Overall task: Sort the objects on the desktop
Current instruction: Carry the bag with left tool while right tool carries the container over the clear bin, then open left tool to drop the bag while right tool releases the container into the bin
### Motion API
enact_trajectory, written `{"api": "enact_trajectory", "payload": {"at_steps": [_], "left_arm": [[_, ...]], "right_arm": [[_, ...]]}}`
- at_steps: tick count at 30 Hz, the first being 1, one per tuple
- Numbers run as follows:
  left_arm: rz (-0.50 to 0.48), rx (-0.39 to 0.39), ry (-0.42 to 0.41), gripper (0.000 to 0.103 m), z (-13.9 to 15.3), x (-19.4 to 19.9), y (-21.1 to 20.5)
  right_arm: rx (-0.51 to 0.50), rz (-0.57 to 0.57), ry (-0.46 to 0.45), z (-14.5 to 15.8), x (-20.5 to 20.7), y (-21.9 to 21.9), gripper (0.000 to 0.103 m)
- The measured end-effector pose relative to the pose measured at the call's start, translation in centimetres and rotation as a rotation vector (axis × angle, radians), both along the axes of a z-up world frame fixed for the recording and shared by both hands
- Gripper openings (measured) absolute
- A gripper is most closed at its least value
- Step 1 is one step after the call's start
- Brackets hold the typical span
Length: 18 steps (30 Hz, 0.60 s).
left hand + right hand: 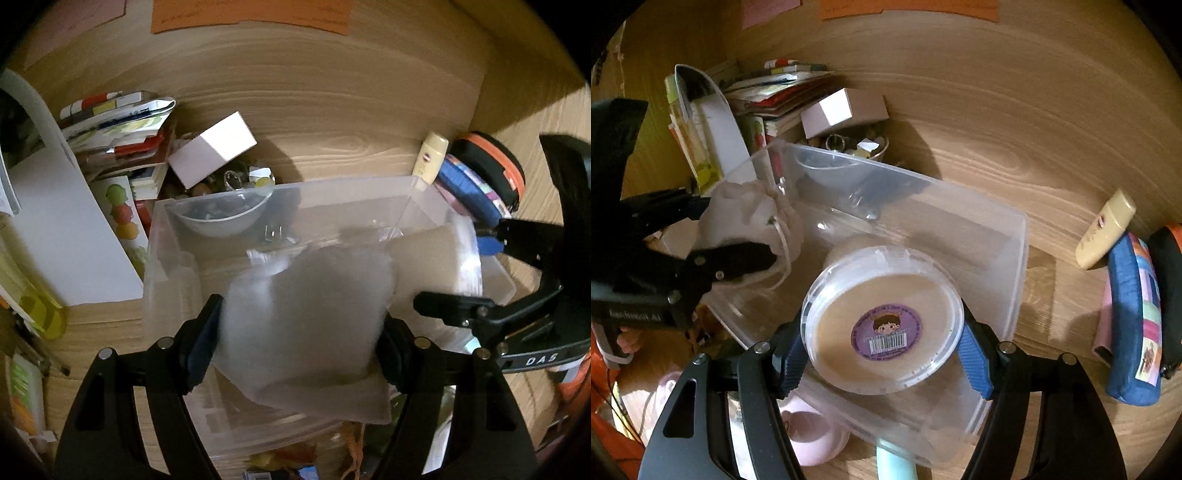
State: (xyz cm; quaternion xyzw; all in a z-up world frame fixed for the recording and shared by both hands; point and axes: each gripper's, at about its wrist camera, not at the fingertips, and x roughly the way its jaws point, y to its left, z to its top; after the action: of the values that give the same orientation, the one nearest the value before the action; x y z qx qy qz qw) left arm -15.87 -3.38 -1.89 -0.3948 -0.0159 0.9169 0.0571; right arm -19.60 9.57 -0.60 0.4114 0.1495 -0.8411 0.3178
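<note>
With the left hand-held gripper [295, 354] clamping a white drawstring cloth pouch [310, 314] and the right hand-held gripper [882, 354] clamping a round clear-lidded tub [882, 321], both at frame centre above the clear plastic bin [993, 236], lowering and release seem next.

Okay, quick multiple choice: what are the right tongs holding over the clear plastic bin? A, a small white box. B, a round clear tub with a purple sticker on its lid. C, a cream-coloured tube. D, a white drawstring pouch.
B: the right tongs are closed on the round tub with the purple sticker, above the clear bin; the drawstring pouch is in the left tongs.
</note>
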Motion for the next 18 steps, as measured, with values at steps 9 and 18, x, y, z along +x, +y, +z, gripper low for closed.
{"api": "enact_trajectory", "payload": {"at_steps": [9, 18], "left_arm": [[-0.011, -0.024, 0.003, 0.076, -0.2, 0.1, 0.3], [-0.030, 0.035, 0.000, 0.078, 0.2, 0.5, -0.2]], "right_arm": [[-0.034, 0.008, -0.068, -0.2, 0.1, -1.0, 0.067], [0.035, -0.008, 0.029, 0.6, 1.4, -1.9, 0.067]]}}
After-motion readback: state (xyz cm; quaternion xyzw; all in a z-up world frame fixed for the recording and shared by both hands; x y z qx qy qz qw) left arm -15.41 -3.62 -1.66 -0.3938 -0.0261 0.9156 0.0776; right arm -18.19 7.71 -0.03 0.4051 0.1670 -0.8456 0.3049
